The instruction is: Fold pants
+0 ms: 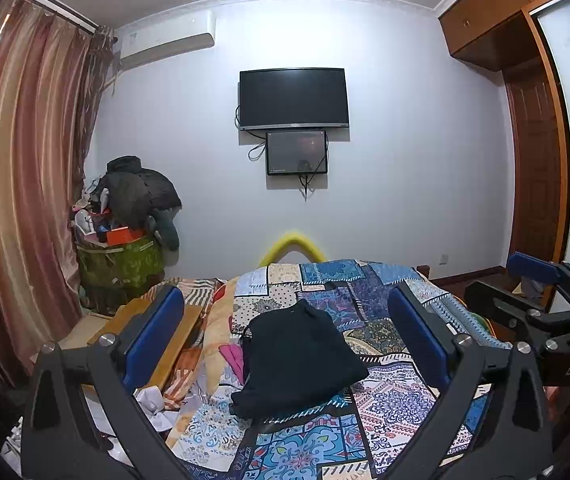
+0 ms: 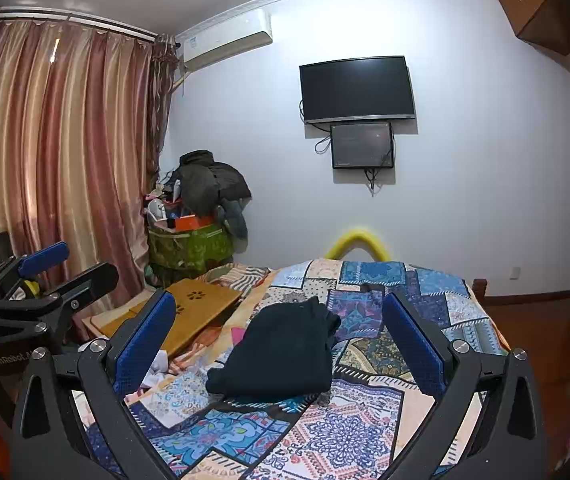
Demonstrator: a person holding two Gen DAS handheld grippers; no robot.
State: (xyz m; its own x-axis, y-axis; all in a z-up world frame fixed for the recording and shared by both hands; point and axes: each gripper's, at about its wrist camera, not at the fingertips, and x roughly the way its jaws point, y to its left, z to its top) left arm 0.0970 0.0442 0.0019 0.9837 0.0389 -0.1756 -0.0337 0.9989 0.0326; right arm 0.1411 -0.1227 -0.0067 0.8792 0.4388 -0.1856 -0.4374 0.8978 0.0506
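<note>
The dark pants (image 1: 301, 360) lie folded in a compact bundle on the patchwork bedspread (image 1: 385, 400); they also show in the right wrist view (image 2: 281, 356). My left gripper (image 1: 289, 336) is open and empty, held above and short of the pants. My right gripper (image 2: 281, 344) is open and empty too, at a similar height. The right gripper shows at the right edge of the left wrist view (image 1: 541, 296), and the left gripper at the left edge of the right wrist view (image 2: 45, 276).
A wooden lap table (image 2: 193, 312) lies at the bed's left side. A green bin piled with clothes (image 2: 193, 220) stands in the corner by the curtain (image 2: 57, 152). A TV (image 2: 357, 88) hangs on the far wall. A yellow foam arch (image 2: 359, 242) stands beyond the bed's end.
</note>
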